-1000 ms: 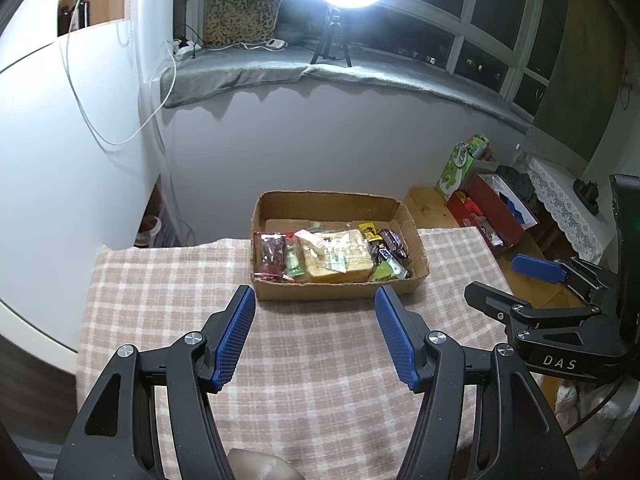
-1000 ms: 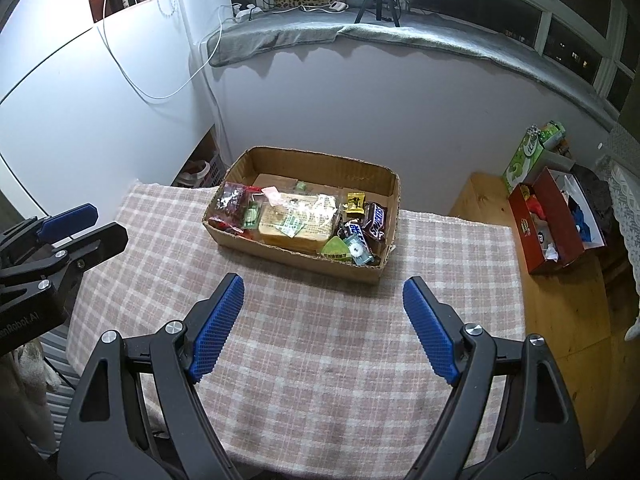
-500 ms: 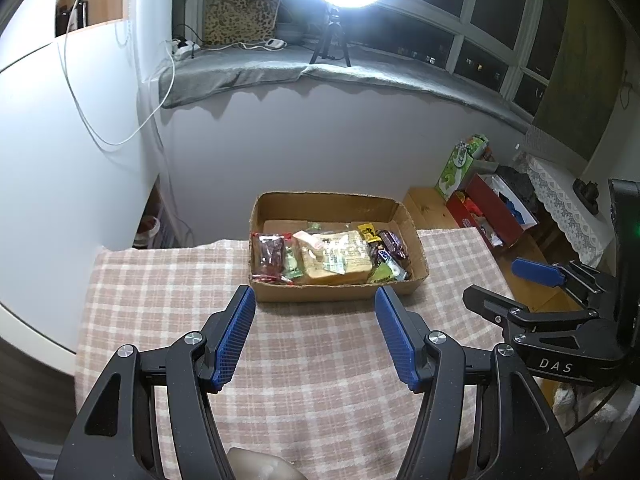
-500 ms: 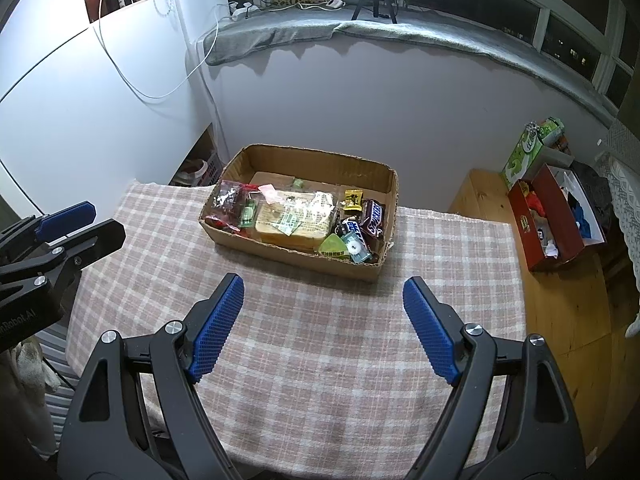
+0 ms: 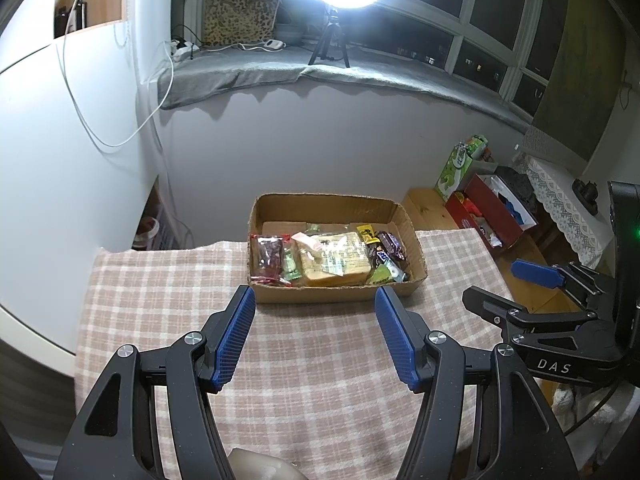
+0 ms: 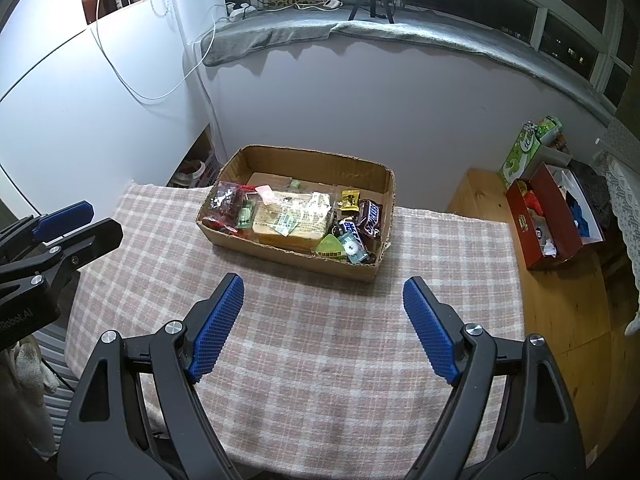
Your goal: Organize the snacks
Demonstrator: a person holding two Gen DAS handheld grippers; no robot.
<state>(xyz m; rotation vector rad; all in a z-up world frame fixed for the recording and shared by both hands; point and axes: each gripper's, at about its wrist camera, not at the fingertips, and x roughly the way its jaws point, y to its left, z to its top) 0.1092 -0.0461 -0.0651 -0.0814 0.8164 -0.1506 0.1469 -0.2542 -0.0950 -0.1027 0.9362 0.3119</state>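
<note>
Nothing has shifted since the earlier frames: both tongs hang where they were, and the cardboard box (image 5: 336,292) sits unmoved at the far edge of the checked bench (image 5: 168,304).

Left to right in the box lie a red-edged clear packet (image 6: 224,204), a large wrapped bread block (image 6: 296,220), and, at the right end, a chocolate bar (image 6: 370,216) over small green sachets. Everything already looks gathered, so the step in hand is probably a final check or a first pick. To do it well, I would come down over the box from above and take one loose wrapper at a time.

Left tongs (image 5: 316,334) stand half spread, holding nothing. Right tongs (image 6: 322,326) gape wider, empty, touching nothing.
</note>
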